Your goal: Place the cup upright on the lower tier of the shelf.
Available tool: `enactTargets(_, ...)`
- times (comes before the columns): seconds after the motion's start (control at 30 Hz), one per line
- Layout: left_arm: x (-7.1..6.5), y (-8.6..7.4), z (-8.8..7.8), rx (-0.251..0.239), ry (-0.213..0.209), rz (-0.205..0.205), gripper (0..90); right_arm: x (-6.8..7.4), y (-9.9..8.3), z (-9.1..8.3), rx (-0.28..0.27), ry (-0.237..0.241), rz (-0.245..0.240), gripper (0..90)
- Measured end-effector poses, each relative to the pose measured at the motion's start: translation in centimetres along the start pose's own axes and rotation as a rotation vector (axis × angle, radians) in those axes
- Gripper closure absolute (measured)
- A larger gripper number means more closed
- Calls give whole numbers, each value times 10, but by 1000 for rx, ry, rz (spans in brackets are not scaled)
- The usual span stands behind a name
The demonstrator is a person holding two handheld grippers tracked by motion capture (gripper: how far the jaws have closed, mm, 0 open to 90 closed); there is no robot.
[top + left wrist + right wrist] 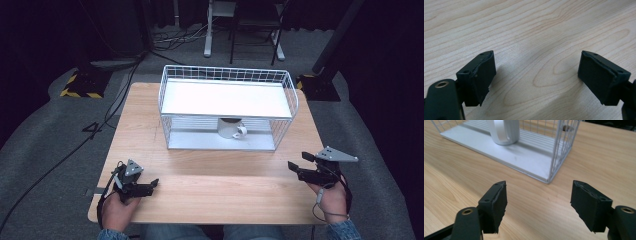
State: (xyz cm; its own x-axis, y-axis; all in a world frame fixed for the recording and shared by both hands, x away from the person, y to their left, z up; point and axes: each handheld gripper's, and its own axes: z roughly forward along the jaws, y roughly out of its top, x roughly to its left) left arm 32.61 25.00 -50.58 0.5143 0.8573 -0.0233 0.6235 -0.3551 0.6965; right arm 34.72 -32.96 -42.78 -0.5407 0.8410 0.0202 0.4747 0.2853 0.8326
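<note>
Left gripper sits at the near-left of the table, jaws spread wide over bare wood, holding nothing; right gripper at the near-right edge, jaws also wide and empty, pointing toward the rack's near-right corner. White mug stands upright on the rack's lower shelf, under the white top shelf, handle toward the person; both grippers well apart from it; rack sits mid-table toward the far side.
</note>
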Motion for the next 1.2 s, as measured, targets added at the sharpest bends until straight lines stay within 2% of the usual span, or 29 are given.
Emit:
enactTargets(0.27, 0, 0, 0, 0, 0, 0, 152, -13, -30, 4, 59, -23, 64, 238)
enactTargets(0.53, 0, 0, 0, 0, 0, 0, 152, -17, -54, 15, 129, -20, 98, 172)
enactTargets(0.67, 0, 0, 0, 0, 0, -1, 152, -16, -60, 22, 155, -25, 99, 146)
enactTargets(0.8, 0, 0, 0, 0, 0, 0, 152, -14, -65, 29, 196, -20, 67, 123)
enactTargets(0.87, 0, 0, 0, 0, 0, 0, 152, -9, -70, 35, 179, -53, -2, 34)
enactTargets(0.93, 0, 0, 0, 1, 1, 0, 152, -8, -70, 36, 189, -42, -5, 15)
enactTargets(1.2, 0, 0, 0, 1, 1, 1, 152, -8, -70, 36, 187, -51, 2, 17)
